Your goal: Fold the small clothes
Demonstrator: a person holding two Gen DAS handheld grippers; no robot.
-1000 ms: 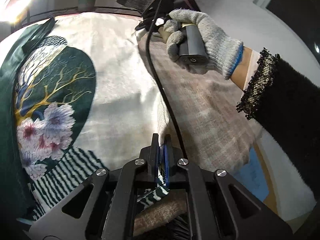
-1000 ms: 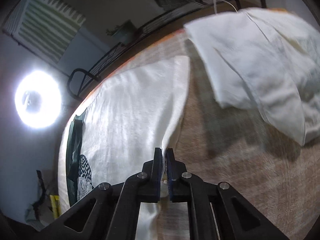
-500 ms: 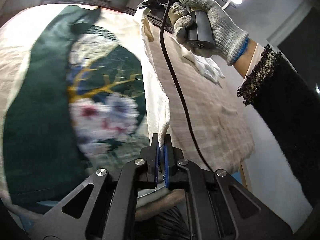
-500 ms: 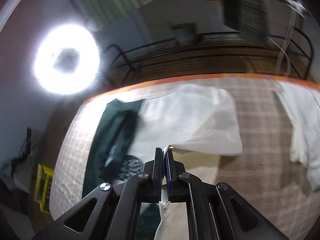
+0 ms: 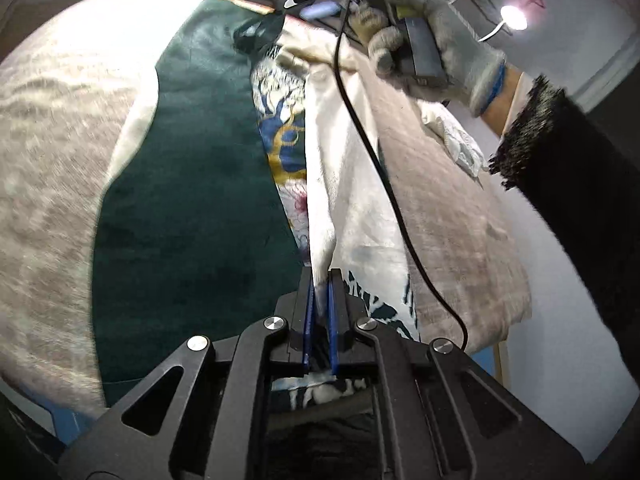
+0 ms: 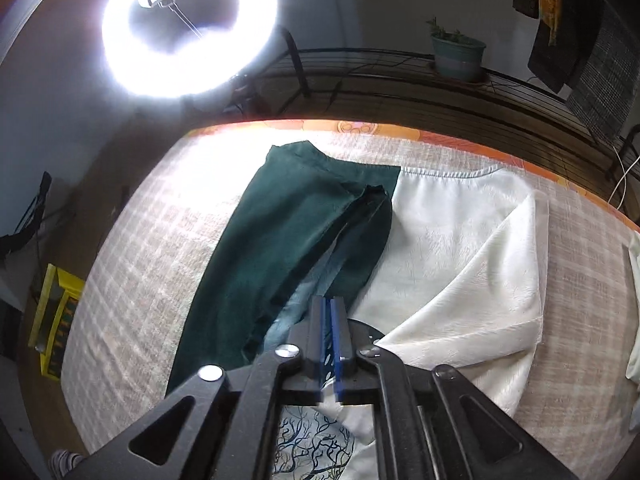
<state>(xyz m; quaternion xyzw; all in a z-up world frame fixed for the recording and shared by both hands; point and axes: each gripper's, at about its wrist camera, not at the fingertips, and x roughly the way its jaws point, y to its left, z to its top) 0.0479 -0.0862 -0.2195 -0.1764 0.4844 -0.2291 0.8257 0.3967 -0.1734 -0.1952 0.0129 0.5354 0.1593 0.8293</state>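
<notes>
L wrist: no legible text. Left gripper [image 5: 320, 280] clamped on white edge of garment [image 5: 200, 200], a satiny green/white cloth w/ floral print, draped over plaid bedcover [image 5: 452, 216].

R wrist: right gripper [image 6: 330, 308] pinched tight on garment [image 6: 460, 264] fold; rest lies flat ahead. Ring light [image 6: 188, 28] behind.
</notes>
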